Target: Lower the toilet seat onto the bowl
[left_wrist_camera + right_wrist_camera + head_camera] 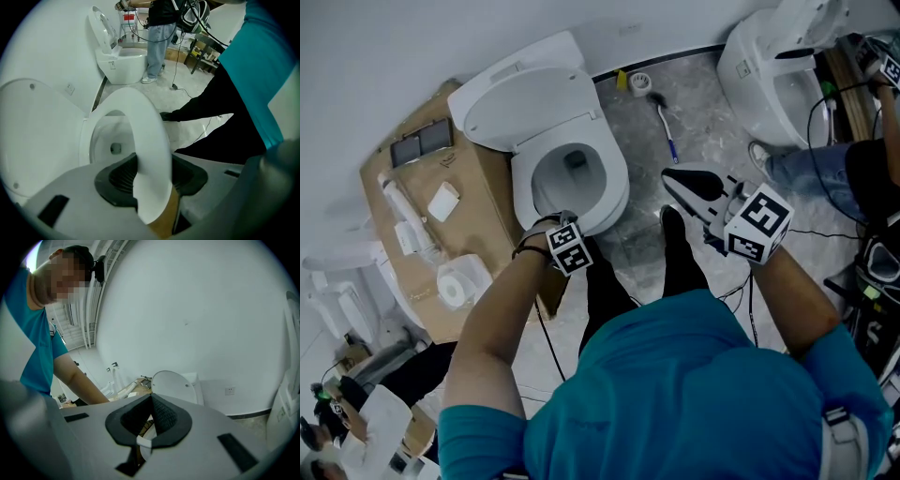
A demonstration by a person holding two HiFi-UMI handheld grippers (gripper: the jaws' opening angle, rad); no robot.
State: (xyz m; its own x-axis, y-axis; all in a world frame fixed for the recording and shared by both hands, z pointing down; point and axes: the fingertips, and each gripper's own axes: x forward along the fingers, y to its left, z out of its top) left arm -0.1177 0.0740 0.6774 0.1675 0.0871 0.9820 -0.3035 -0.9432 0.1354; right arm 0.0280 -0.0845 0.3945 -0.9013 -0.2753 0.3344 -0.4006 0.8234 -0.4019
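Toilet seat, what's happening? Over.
Left gripper open, seat between its jaws. Right gripper shut, empty. Seat about down on bowl, lid up. Nothing seen in the way.

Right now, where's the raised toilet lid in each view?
Head view: lid, upper left of centre, behind the bowl.
Left gripper view: lid, far left, beside the seat.
Right gripper view: lid, centre, just above the jaws.
Shared landmark: the white wall behind it.

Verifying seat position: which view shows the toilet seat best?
Head view: nearly the whole toilet seat ring, seen from above. Left gripper view shows it close and distorted, passing between the jaws; right gripper view shows mostly the raised lid.
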